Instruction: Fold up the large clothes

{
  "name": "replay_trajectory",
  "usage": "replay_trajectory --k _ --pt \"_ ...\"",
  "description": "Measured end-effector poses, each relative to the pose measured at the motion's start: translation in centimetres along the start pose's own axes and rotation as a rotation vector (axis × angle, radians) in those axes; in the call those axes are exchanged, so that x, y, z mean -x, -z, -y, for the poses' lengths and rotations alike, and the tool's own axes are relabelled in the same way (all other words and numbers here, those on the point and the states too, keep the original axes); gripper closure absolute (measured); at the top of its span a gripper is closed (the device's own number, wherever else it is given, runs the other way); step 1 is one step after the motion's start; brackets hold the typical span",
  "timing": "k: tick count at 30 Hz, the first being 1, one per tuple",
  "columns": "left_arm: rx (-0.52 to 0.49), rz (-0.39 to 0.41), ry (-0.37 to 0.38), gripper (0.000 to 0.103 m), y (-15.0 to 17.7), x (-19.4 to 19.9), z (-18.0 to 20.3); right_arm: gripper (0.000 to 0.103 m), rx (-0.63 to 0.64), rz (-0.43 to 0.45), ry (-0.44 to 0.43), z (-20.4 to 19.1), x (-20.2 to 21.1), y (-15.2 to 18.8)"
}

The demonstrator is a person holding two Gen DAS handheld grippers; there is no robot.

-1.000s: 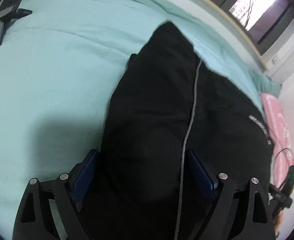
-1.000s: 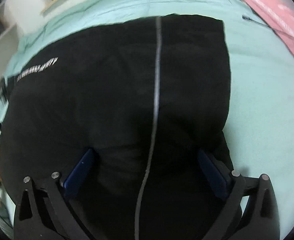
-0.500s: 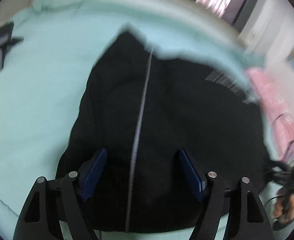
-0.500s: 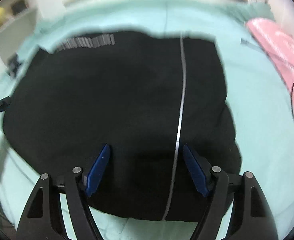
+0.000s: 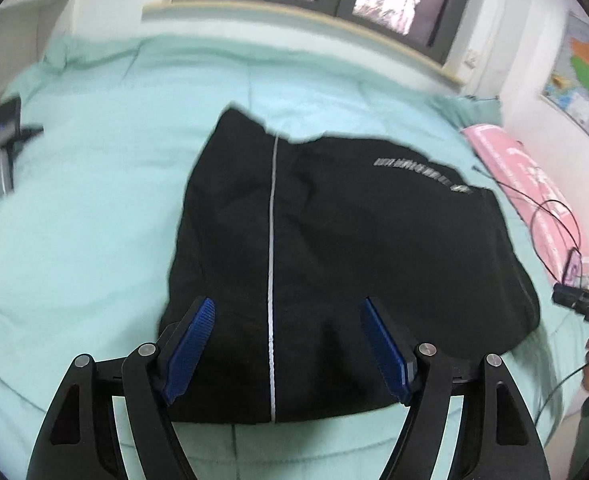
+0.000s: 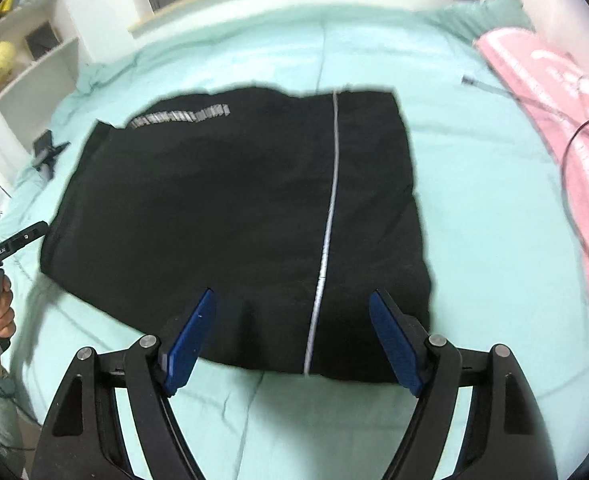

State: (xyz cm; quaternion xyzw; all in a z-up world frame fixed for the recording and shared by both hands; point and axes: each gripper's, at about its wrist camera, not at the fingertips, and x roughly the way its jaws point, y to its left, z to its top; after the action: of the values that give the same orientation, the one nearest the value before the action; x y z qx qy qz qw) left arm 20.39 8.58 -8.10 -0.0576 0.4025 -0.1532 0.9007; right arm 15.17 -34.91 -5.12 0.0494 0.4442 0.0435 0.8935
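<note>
The black folded garment with a thin grey stripe [image 5: 334, 248] lies flat near the middle of the mint-green quilted bedspread [image 5: 86, 208], in a roughly square bundle. Grey lettering runs along its far edge. The stripe runs from the near hem to the far edge.

The left gripper [image 5: 286, 344], black-framed with blue ribbed pads, stands wide open above the near hem. Nothing lies between its fingers; it appears clear of the cloth. The right gripper [image 6: 292, 338] is likewise spread wide and empty, poised over the near hem beside the stripe.

Handling assessment: the fabric looks soft, limp and fairly thick in its layers. It would sag and slide if lifted by a single point. Its weight appears moderate, not fragile. The surface seems matt, so slip in the pads should be slight, though inner layers could shift apart.

Recommended hold: the two near corners, one per gripper, pinching all layers together at the hem. A bite taken too shallow risks catching the top layer only.

Judged state: the fold appears largely complete.

Also noted: a pink printed cloth [image 6: 554, 128] with a black cable at the bed's right side, and a white shelf unit [image 6: 26, 52].
</note>
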Motion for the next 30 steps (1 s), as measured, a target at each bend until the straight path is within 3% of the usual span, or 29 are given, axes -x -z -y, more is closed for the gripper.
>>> replay_trajectory --k 4,8,10,14,22,26,27,30 --pt "-0.042 0.046 0.039 0.026 -0.6 3.7 0.0 0.021 0.032 0.073 0.019 0.0 4.5 -0.2" --pt "-0.013 0.073 0.069 0.026 -1.9 4.0 -0.4 0.014 -0.002 0.118 -0.015 0.9 6.2 -0.9" --pt "0.002 0.068 0.043 0.026 -2.1 3.7 -1.2 0.014 -0.034 0.095 0.016 1.7 5.1 -1.0" --pt "0.010 0.042 0.032 0.026 -1.9 2.6 -2.0 0.014 -0.084 0.058 -0.022 2.8 2.6 -0.6" --pt "0.009 0.035 -0.058 0.026 -3.1 -0.7 -4.0 0.014 -0.129 -0.003 -0.008 5.2 -2.6 -0.8" --pt "0.040 0.006 -0.157 0.026 -4.9 -3.9 -6.4 0.014 -0.154 -0.016 0.000 7.1 -5.3 -2.2" --pt "0.044 -0.023 -0.121 0.026 -5.2 -5.0 -6.7 0.014 -0.169 -0.028 -0.010 7.6 -6.2 -2.6" --pt "0.128 -0.182 0.156 0.026 -5.4 -9.2 -8.0 0.014 -0.191 -0.063 -0.073 8.5 -9.2 -3.3"
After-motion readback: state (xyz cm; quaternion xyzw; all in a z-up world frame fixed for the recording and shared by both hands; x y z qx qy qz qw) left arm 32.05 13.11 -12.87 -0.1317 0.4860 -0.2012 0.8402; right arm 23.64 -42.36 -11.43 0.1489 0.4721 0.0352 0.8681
